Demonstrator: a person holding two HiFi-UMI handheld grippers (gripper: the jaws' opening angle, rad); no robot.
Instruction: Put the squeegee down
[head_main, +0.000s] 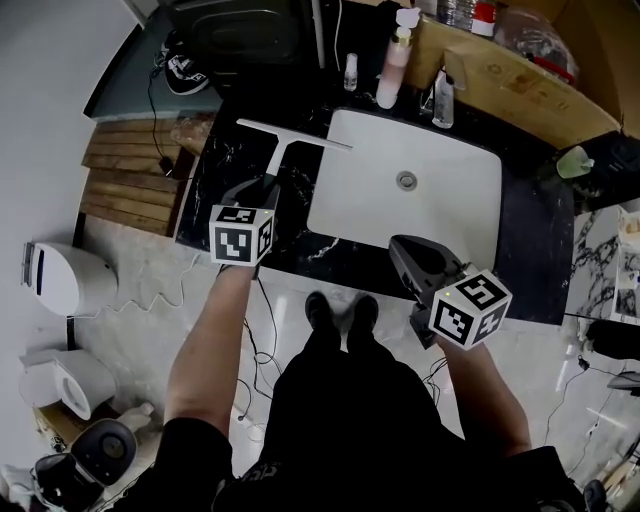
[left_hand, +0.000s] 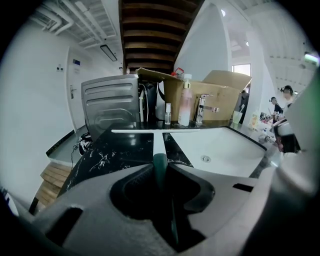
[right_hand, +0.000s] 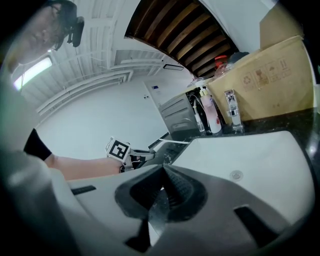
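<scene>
The squeegee (head_main: 290, 137) is a white T with a dark green handle. Its blade lies crosswise over the black marble counter (head_main: 225, 175), the right end reaching over the white sink's (head_main: 450, 215) left corner. Whether the blade touches the counter I cannot tell. My left gripper (head_main: 265, 185) is shut on the handle; in the left gripper view the green handle (left_hand: 159, 167) sits pinched between the jaws with the blade (left_hand: 160, 131) ahead. My right gripper (head_main: 408, 250) hovers at the sink's front edge, jaws shut and empty (right_hand: 162, 170). The right gripper view shows the left gripper (right_hand: 137, 159) and the squeegee (right_hand: 172, 141).
A pink soap bottle (head_main: 393, 70), a small bottle (head_main: 351, 72) and a spray bottle (head_main: 443, 100) stand behind the sink by a cardboard box (head_main: 520, 80). The tap (left_hand: 200, 110) is at the sink's back. A grey appliance (left_hand: 110, 110) stands behind the counter.
</scene>
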